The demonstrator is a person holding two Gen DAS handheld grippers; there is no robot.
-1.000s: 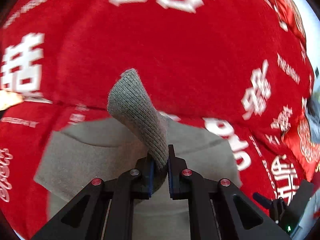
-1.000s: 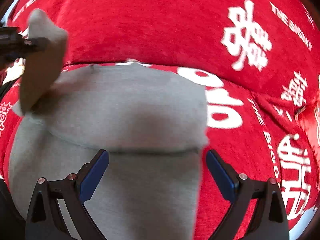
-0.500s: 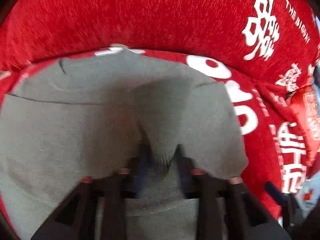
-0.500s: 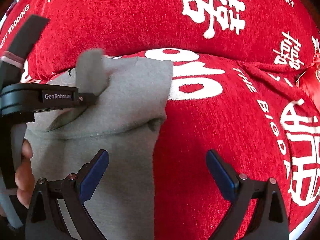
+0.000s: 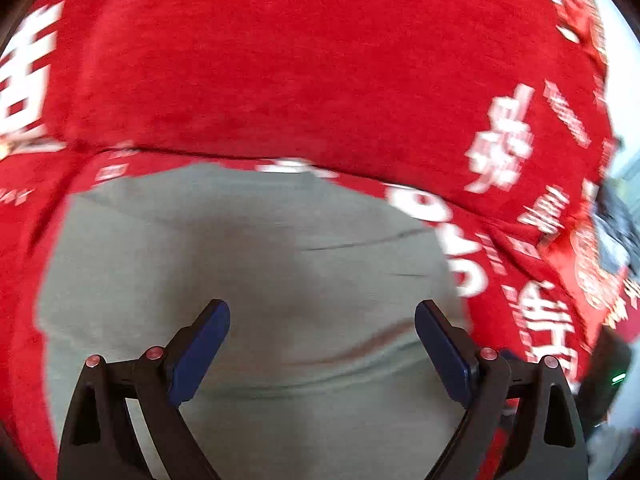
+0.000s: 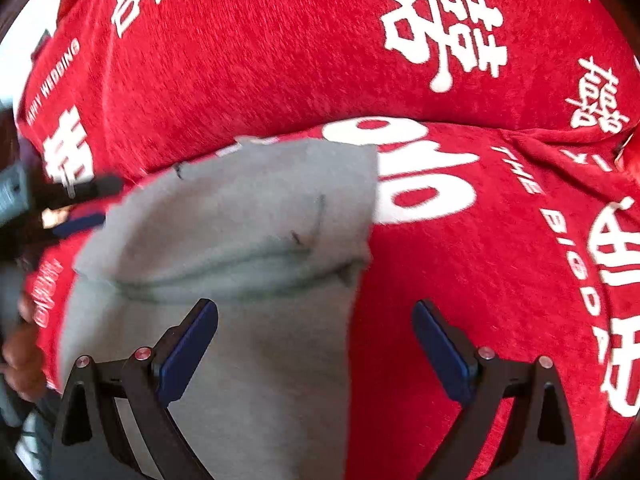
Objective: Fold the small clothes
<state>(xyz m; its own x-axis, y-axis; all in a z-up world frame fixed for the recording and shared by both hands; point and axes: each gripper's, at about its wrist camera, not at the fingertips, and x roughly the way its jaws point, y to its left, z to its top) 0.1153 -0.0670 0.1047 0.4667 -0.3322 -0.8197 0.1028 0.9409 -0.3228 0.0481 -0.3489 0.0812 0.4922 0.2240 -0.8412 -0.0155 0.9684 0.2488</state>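
A small grey knit garment [image 5: 256,264] lies folded on the red cloth with white characters [image 5: 300,72]. My left gripper [image 5: 322,322] hovers over it with its blue pads far apart; the jaws are opening and nothing is between them. In the right wrist view the same grey garment [image 6: 240,240] shows its folded layers and right edge. My right gripper [image 6: 316,320] stands open above that right edge, its left pad over grey fabric and its right pad over red cloth, gripping nothing.
The red cloth [image 6: 500,260] rises into a raised fold behind the garment. A hand [image 6: 20,356] and part of the other gripper tool [image 6: 60,196] show at the left edge of the right wrist view. A dark object [image 5: 612,232] sits at the far right.
My left gripper let go of the grey ribbed edge it held up, its jaws spread wide, and the edge now lies flat. The right gripper shifted right, toward the garment's right edge.
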